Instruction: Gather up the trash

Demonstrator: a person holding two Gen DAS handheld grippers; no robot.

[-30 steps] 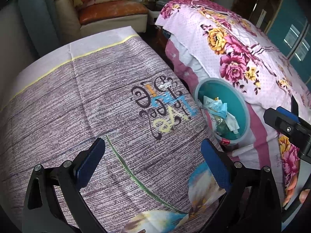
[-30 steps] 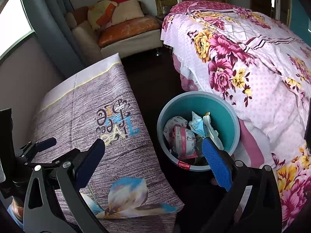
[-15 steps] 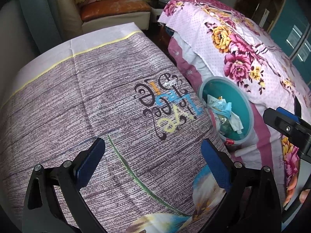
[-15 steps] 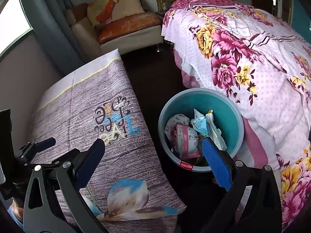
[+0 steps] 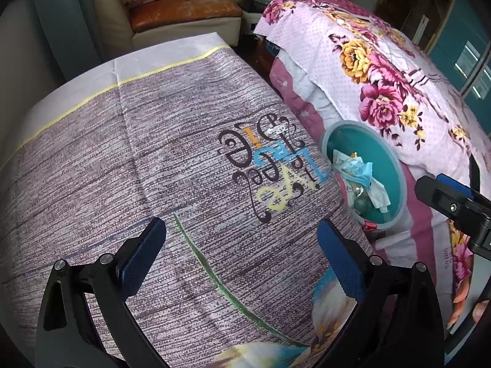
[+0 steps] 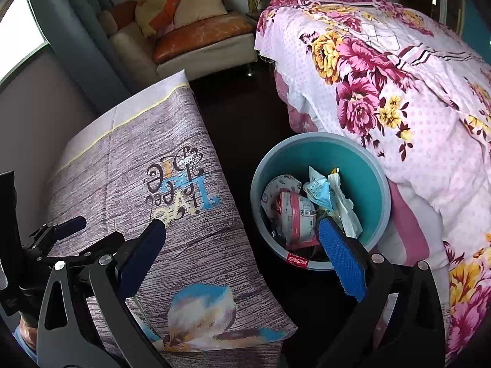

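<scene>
A teal bin (image 6: pixel 365 168) (image 5: pixel 380 150) stands on the dark floor between the covered table and the bed. It holds several pieces of trash: a pink-and-white wrapper (image 6: pixel 296 214), a blue packet (image 6: pixel 319 191) (image 5: pixel 357 168) and crumpled white tissue (image 6: pixel 345 205). My right gripper (image 6: pixel 242 257) hovers open and empty above the gap between table edge and bin. My left gripper (image 5: pixel 242 259) is open and empty over the purple tablecloth (image 5: pixel 153 153), left of the bin. The right gripper's tip (image 5: pixel 451 202) shows at the left view's right edge.
The tablecloth (image 6: pixel 172 214) carries printed lettering (image 5: pixel 270 171) and a flower print (image 6: pixel 202 316). A bed under a pink floral cover (image 6: pixel 399 86) lies right of the bin. A sofa with cushions (image 6: pixel 190 27) stands at the back. Dark floor (image 6: pixel 239 113) runs between table and bed.
Both views have shifted slightly, so the bin sits a little further right and lower in them. Both grippers stay open and empty.
</scene>
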